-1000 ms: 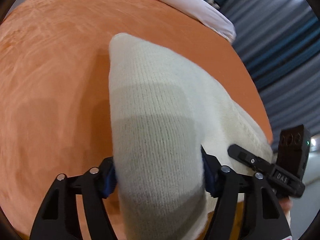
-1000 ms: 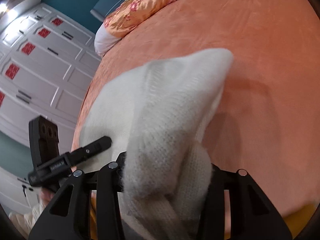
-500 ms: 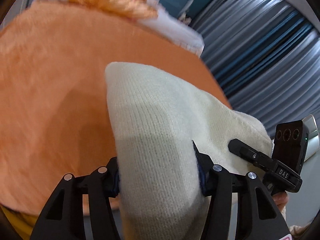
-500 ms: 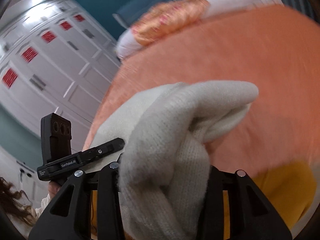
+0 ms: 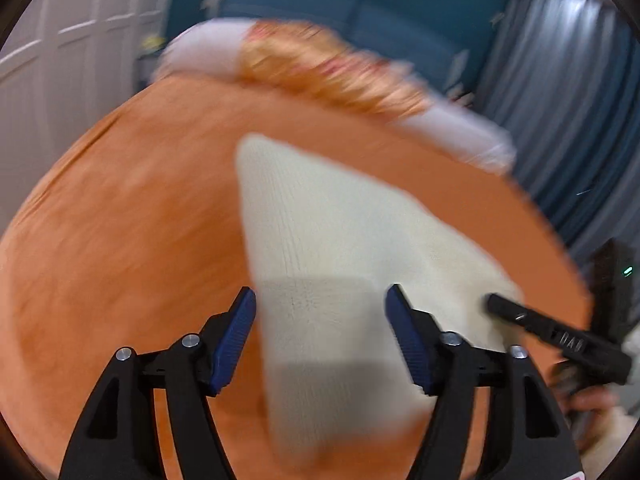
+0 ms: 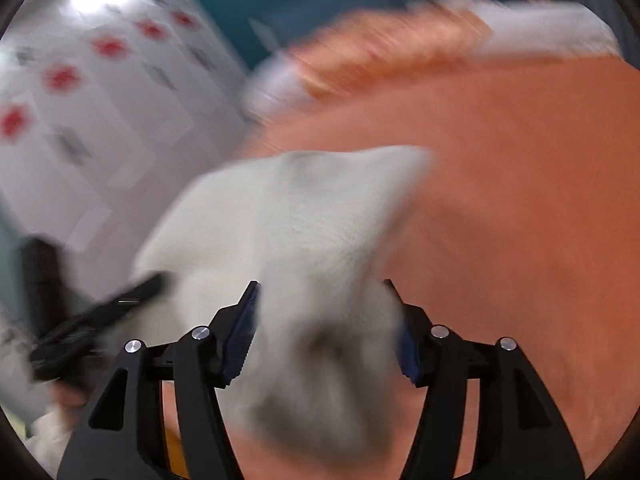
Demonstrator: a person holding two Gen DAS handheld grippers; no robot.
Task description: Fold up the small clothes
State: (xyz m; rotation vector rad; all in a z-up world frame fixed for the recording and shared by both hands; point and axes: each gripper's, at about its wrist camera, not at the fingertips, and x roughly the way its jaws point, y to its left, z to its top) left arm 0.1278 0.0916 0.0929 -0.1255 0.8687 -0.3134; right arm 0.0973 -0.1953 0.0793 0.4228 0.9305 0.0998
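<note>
1. Jaws first, from the left: the left gripper (image 5: 320, 312) stands wide, its blue ribbed pads clear of the cloth on both sides. It has just been opening, and the cream knit garment (image 5: 332, 240) lies between the fingers without being pinched.
2. Over on the right gripper (image 6: 324, 312) the jaws have also just been opening. A bunched lump of the same garment (image 6: 288, 240) sits between them. The left pad shows a gap, but the right pad is half hidden by blurred cloth, so I cannot tell whether it is fully free.
3. That garment rests on the orange bedspread (image 5: 120, 220), near its front edge, with both grippers over the near end of it.
4. What matters for the coming move, I think, is that the cloth runs straight away from the jaws. Its long axis points up the bed toward the pillows (image 5: 320, 68), tapering to a far corner.
5. Neither hand looks nearer, since each has one near corner beneath it. The left side lies flatter and the right side is heaped, so the right probably needs smoothing.
6. Its knit is thick, soft and finely ribbed, and folded double at the edges. Below it the bedspread looks plush and velvety, and the front pillow is shiny orange satin.
</note>
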